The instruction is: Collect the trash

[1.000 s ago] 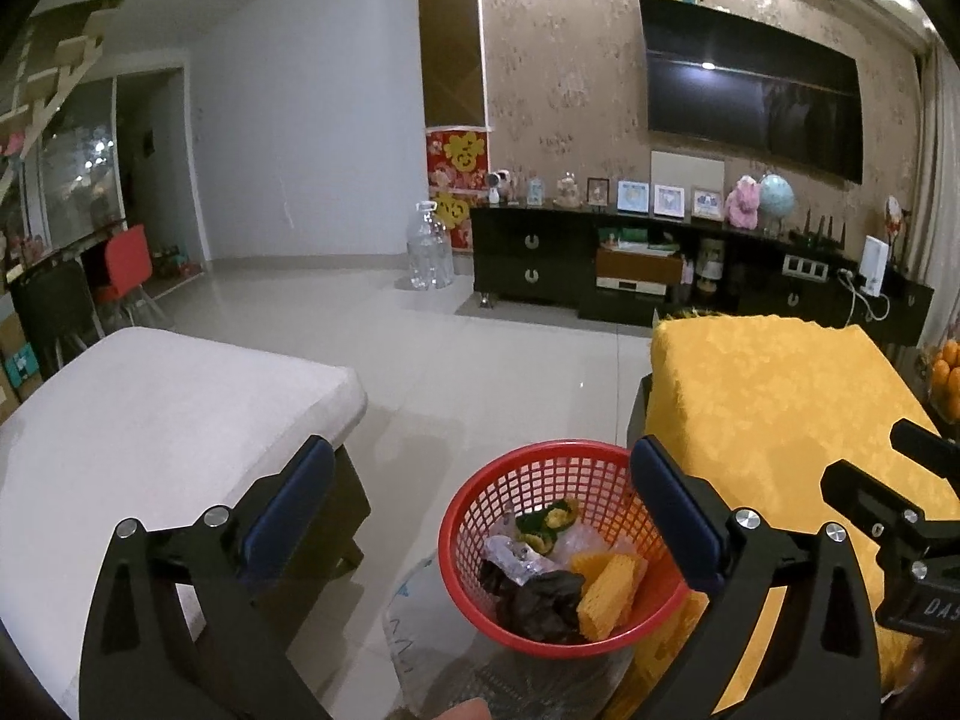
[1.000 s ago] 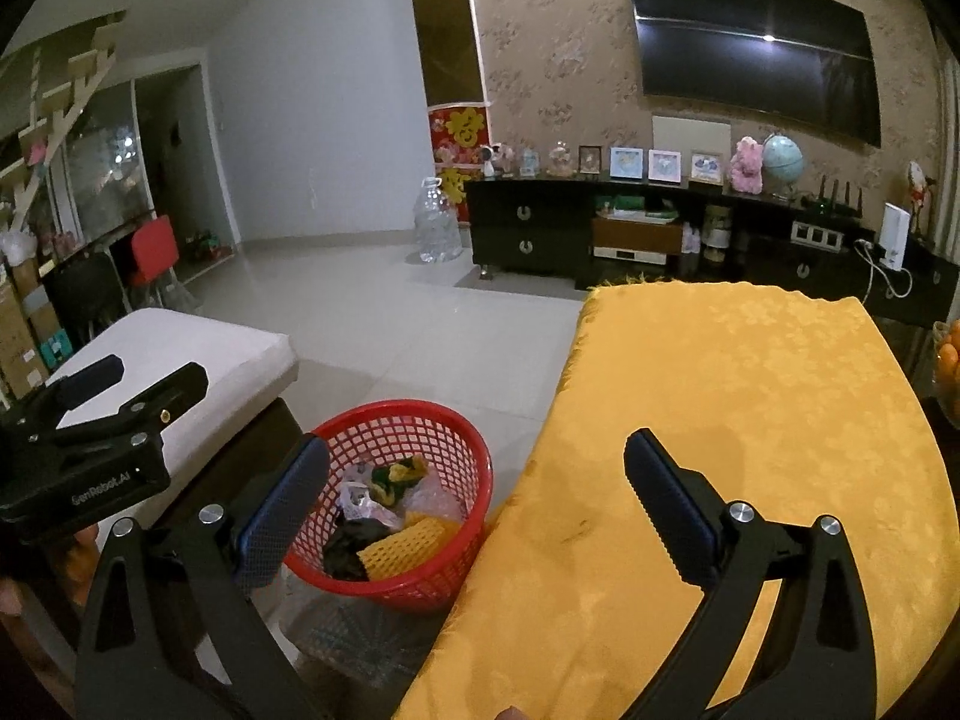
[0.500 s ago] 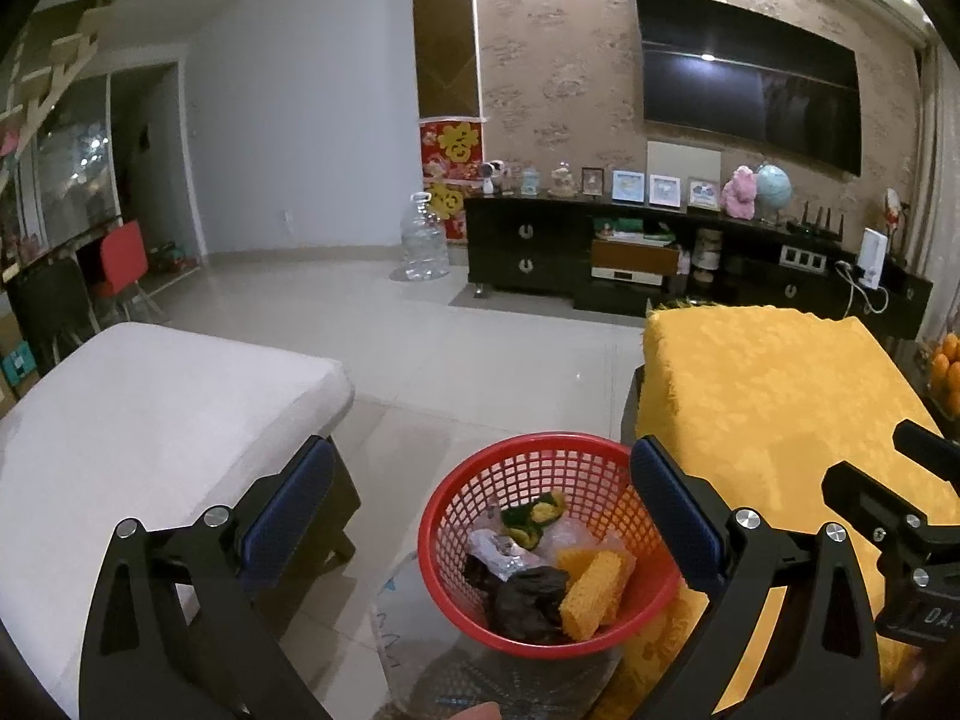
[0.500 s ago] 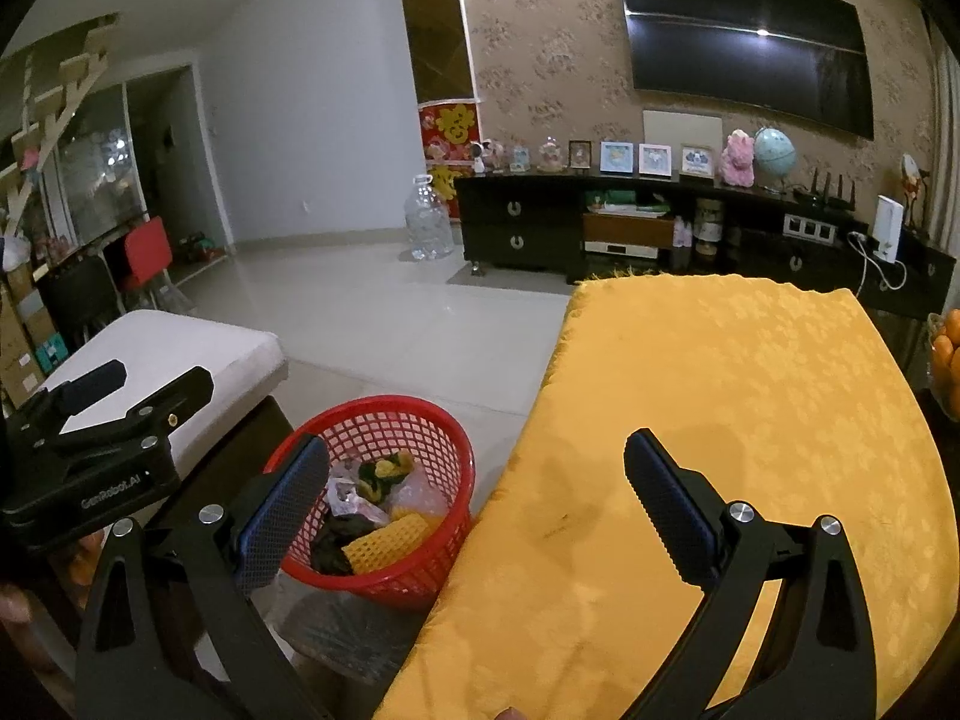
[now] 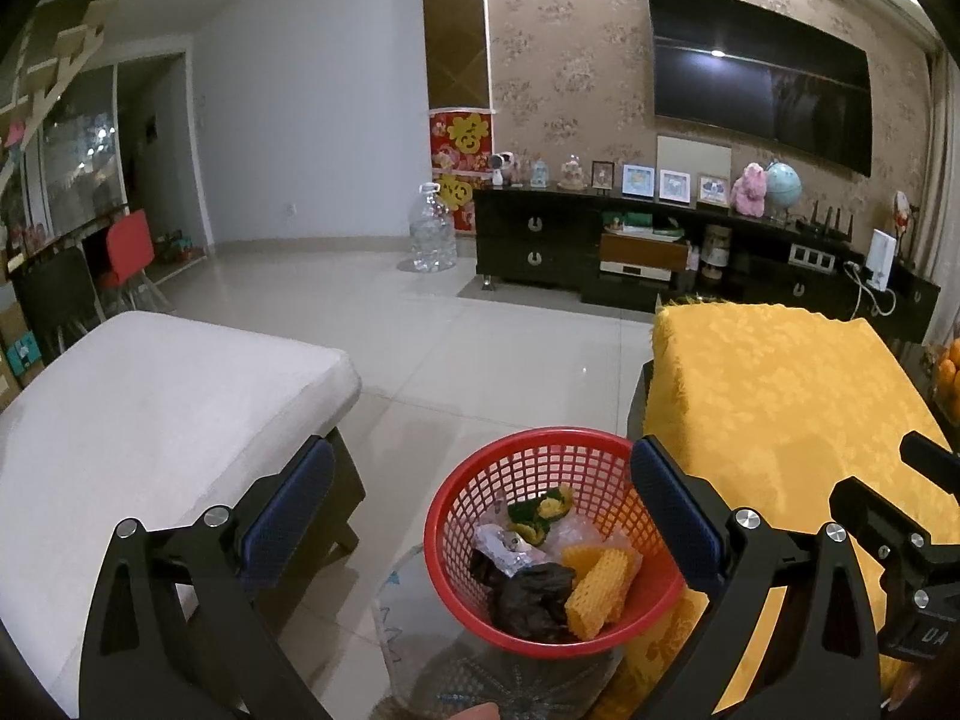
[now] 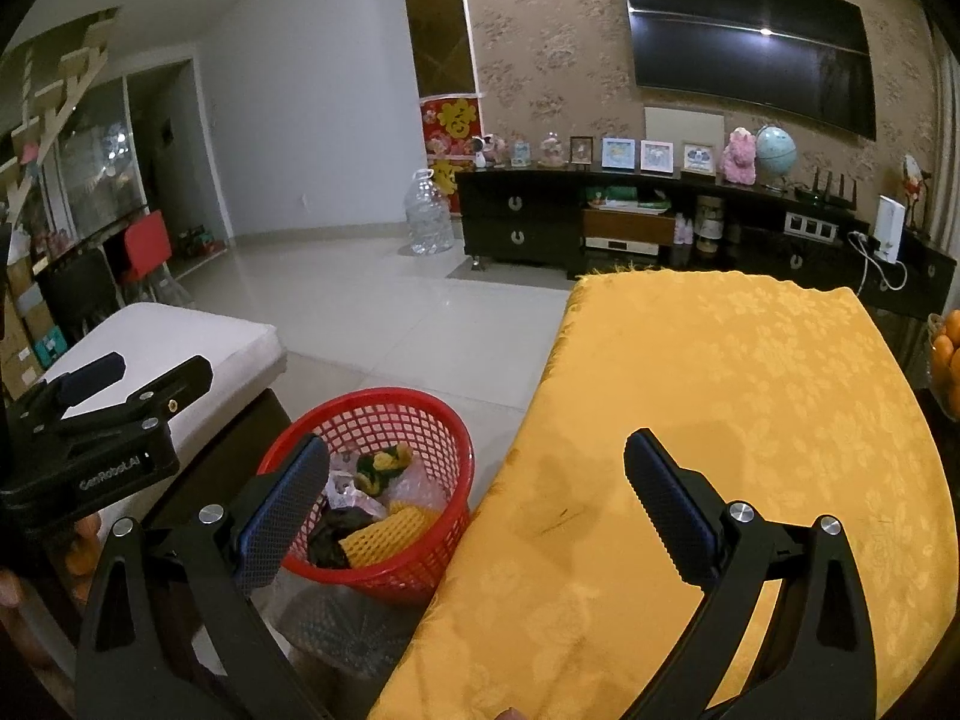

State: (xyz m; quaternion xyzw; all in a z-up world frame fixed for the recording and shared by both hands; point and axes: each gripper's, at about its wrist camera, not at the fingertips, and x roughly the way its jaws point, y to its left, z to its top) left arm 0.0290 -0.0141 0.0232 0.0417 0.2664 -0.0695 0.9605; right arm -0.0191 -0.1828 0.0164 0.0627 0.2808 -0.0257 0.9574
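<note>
- Hanging above the floor, the left gripper (image 5: 480,516) has its jaws spread wide with nothing between them; its own view looks straight down into the red basket (image 5: 534,450), which the other view shows only from the side.
- The right gripper (image 6: 474,498) is likewise wide apart and empty, over the near edge of the yellow cloth (image 6: 750,390); only its view shows the faint dark stain on that cloth and the left gripper's body at the left edge.
- The basket stands between the white cushioned seat (image 5: 150,396) and the yellow-covered table, just beside the cloth's edge, on something clear and patterned that cannot be made out.
- Counted in the basket: one yellow foam net (image 5: 600,591), one black crumpled bag (image 5: 531,597), one green-and-yellow wrapper (image 5: 537,513) and some clear plastic; there is one basket and two grippers.
- Beyond lies a pale glossy tiled floor (image 5: 480,330).
- Further off, one large clear water bottle (image 5: 432,231) stands by a long dark cabinet (image 5: 540,240) bearing frames, a pink plush toy and a globe.
- One dark television (image 5: 762,96) hangs on the patterned wall.
</note>
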